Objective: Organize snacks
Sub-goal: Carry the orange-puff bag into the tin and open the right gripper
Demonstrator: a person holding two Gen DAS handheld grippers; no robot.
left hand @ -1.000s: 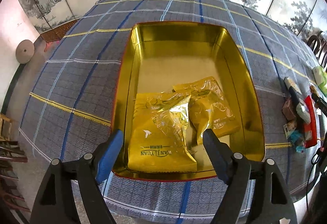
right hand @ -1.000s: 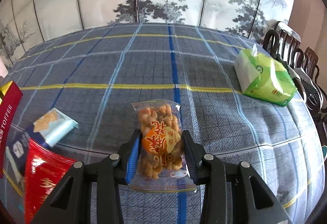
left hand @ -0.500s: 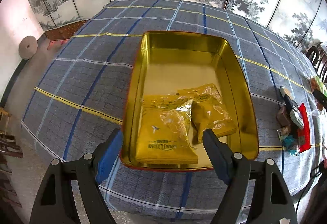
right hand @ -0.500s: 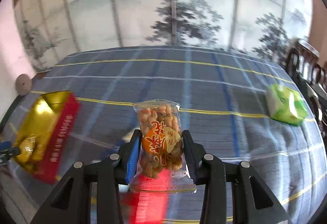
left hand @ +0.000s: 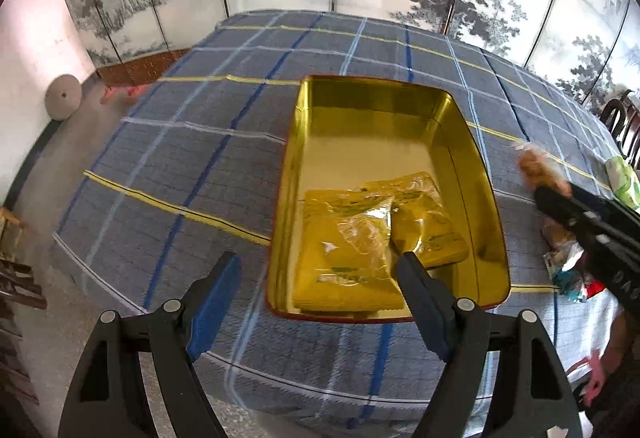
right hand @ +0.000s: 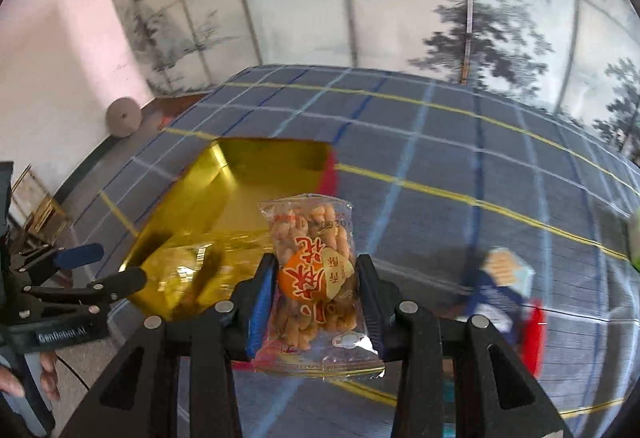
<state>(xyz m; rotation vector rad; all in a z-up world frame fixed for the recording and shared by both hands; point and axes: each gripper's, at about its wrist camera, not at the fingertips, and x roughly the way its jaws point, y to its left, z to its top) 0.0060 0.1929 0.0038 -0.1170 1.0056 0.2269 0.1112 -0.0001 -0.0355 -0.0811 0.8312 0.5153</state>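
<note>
Only my right wrist cam showed the print: the right gripper (right hand: 316, 298) was clamped on one clear crinkly bag of fried dough twists (right hand: 316, 278) with an orange label, held up just right of the gold tin (left hand: 480, 174). The left cam showed two glossy yellow foil pouches (left hand: 344, 258) lying flat inside that rectangular tin, plus my left gripper (left hand: 320, 298) spread wide, empty, at the tin's near edge.

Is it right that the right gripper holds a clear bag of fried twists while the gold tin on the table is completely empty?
Not quite. The gold tin is not empty: the left wrist view shows yellow packets lying inside it. The rest holds: the right gripper is shut on the clear bag of fried twists.
</note>
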